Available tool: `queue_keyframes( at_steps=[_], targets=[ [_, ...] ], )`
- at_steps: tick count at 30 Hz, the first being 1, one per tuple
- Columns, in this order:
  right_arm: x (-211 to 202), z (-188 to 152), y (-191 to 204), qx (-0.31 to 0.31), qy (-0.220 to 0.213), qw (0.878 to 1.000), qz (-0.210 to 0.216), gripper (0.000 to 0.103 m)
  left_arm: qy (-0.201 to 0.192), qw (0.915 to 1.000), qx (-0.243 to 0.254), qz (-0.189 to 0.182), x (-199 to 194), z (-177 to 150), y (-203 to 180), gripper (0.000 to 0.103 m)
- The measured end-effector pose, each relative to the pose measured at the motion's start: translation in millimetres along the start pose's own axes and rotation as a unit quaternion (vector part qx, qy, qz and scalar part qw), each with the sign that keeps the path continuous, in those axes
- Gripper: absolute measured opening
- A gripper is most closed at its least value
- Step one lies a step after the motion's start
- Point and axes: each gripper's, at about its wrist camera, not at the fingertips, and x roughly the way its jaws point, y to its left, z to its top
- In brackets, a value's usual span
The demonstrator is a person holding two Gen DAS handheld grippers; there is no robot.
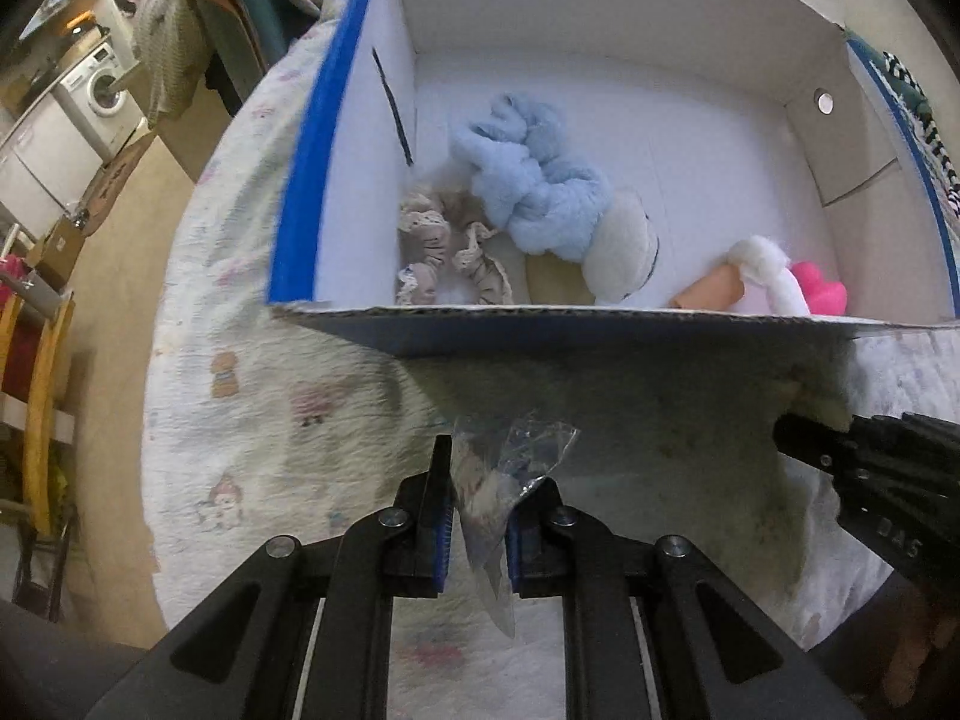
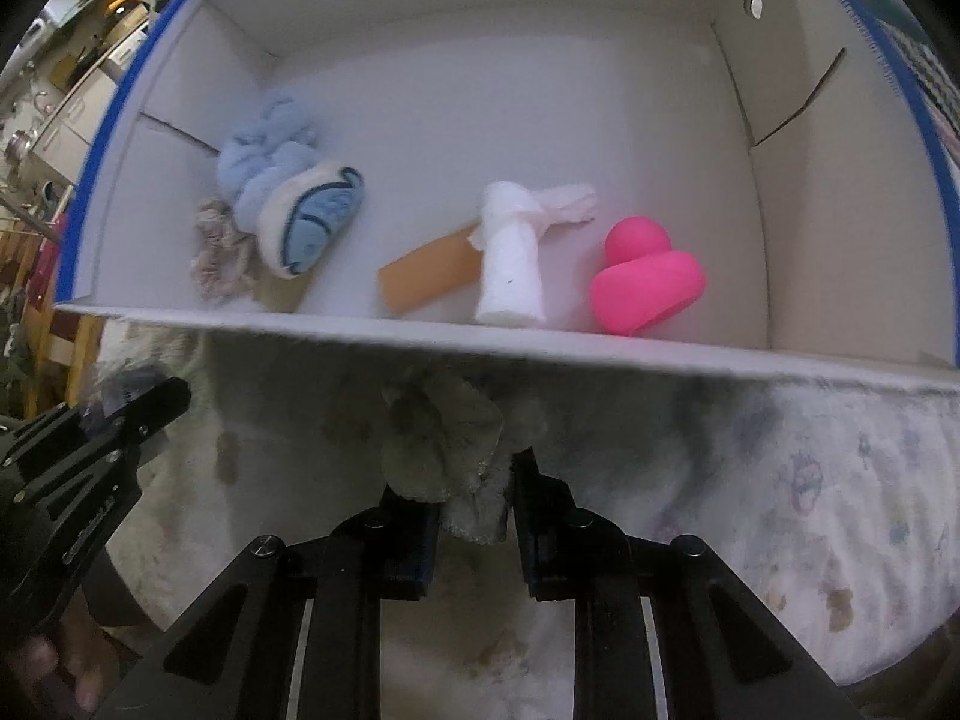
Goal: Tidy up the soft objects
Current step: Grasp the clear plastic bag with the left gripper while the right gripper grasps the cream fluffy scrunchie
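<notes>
A white cardboard box (image 1: 600, 321) with blue edges lies on a printed blanket (image 1: 252, 396). Inside lie a light blue fluffy scrunchie (image 1: 528, 180), a beige lace scrunchie (image 1: 438, 252), a white and blue plush (image 2: 312, 222), an orange tube (image 2: 426, 273), a white rolled cloth (image 2: 510, 258) and a pink rubber duck (image 2: 645, 279). My left gripper (image 1: 480, 480) is shut on a clear plastic wrapper (image 1: 510, 468) just before the box. My right gripper (image 2: 474, 498) is shut on a whitish fluffy piece (image 2: 444, 438) below the box's near wall.
A washing machine (image 1: 99, 90) and draped clothes (image 1: 180, 42) stand at the far left. A yellow wooden frame (image 1: 42, 408) stands left of the bed. The right gripper's body (image 1: 870, 480) shows at the right of the left wrist view.
</notes>
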Motion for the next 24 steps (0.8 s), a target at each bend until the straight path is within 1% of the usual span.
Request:
queue_keyframes(
  at_steps=[1,4,5,9,12,13,14,16,20,24],
  targets=[
    [-3,-3,2,0.000,-0.004,1.000,0.002,0.024,-0.002,1.0000,0.000,0.003,0,4,3,0.013],
    [-18,-14,2,-0.004,-0.015,1.000,0.010,0.023,-0.011,0.9999,-0.004,0.008,-16,-6,11,0.013],
    [-25,-18,-3,-0.005,-0.019,1.000,0.013,0.023,-0.014,0.9998,-0.005,0.011,-19,-8,13,0.013],
    [-39,-20,-7,-0.005,-0.033,0.999,0.024,0.023,-0.025,0.9995,-0.012,0.015,-33,-14,17,0.013],
    [-47,-23,-3,0.000,-0.044,0.998,0.038,0.023,-0.046,0.9985,-0.016,0.024,-52,-18,18,0.013],
    [-51,-22,-1,0.001,-0.050,0.998,0.043,0.023,-0.052,0.9982,-0.020,0.024,-50,-9,10,0.013],
    [-59,-23,-7,0.001,-0.056,0.997,0.047,0.024,-0.059,0.9977,-0.023,0.025,-57,-10,11,0.013],
    [-72,-26,-3,-0.008,-0.072,0.996,0.044,0.023,-0.073,0.9963,-0.034,0.029,-71,-7,12,0.013],
    [-94,-23,-1,-0.016,-0.099,0.994,0.051,0.024,-0.100,0.9941,-0.031,0.029,-94,4,8,0.013],
    [-107,-21,1,-0.015,-0.117,0.991,0.056,0.023,-0.126,0.9914,-0.028,0.022,-116,20,6,0.013]
  ],
)
